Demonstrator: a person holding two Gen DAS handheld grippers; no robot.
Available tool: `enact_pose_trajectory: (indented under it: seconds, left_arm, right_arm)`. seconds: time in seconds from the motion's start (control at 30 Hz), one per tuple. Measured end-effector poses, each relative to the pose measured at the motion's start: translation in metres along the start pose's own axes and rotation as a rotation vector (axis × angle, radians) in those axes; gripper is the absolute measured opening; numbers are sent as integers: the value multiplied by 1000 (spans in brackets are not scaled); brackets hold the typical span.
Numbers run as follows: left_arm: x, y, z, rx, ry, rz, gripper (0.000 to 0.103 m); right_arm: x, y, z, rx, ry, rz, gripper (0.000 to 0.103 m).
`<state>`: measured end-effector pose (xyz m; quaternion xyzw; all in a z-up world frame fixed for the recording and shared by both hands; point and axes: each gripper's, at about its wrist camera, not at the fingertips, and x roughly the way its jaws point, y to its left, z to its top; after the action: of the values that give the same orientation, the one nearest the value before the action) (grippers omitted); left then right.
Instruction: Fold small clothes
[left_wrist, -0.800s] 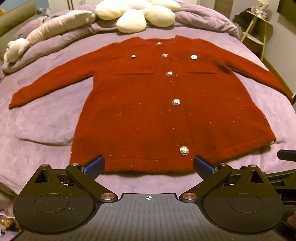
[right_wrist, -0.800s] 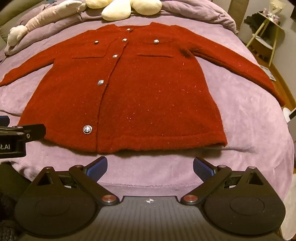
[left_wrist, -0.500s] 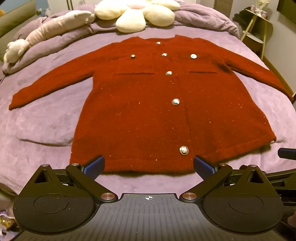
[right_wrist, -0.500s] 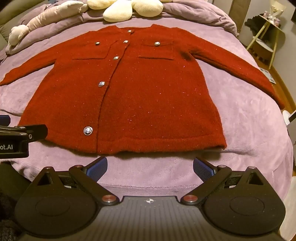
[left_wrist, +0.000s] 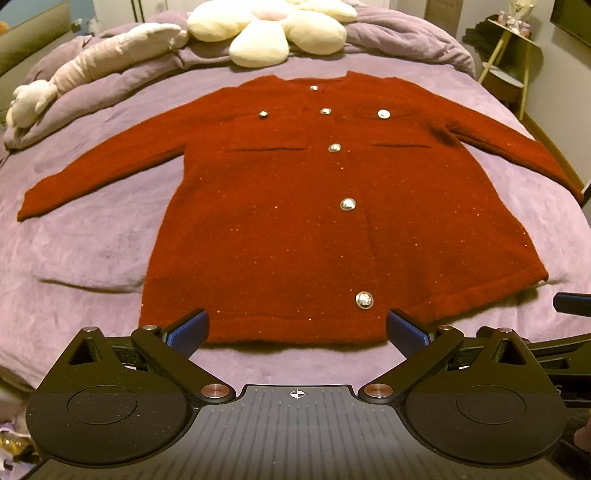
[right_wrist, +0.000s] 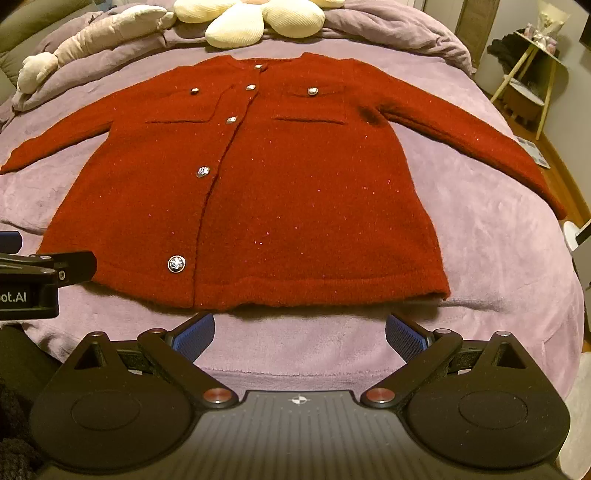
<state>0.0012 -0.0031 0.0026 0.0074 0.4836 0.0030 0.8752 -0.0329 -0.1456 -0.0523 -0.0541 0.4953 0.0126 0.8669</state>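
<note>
Both grippers stand with jaws spread wide and nothing between the pads. Left gripper (left_wrist: 295, 326): its blue fingertips (left_wrist: 186, 328) frame the near hem of the red cardigan (left_wrist: 295, 221), the hem edge lying just ahead of the tips, apparently not touched. Right gripper (right_wrist: 299, 332): its tips sit a little back from the same hem, over bare purple blanket (right_wrist: 498, 258), under the hem's right portion; the corner lies further right.

The cardigan lies flat, front up and buttoned, on the blanket. Its long axis runs from the hem straight away from the jaws to the neckline, which ends just short of the cream flower cushion (left_wrist: 273, 33). The button row (left_wrist: 347, 204) marks this axis. Both sleeves spread outward from the shoulders, slanting back towards the hem side.

Judged relation for the coming move: the left gripper is the nearer to the hem, and each sleeve lies well out from its own-side gripper, so a first fold would call for a reach outward and away along the cardigan's flank.
</note>
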Motion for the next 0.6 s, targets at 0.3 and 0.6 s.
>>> enact_pose_trajectory:
  seconds: [0.3,0.6]
  left_arm:
    - [-2,-1,-1,3,-2,-3,103]
    - [-2,-2,-2,3,0,-5,103]
  right_arm:
    - [-1,-1,-1,3,-5,-2,99]
    - [-1,0,-2,3,-9,0,99]
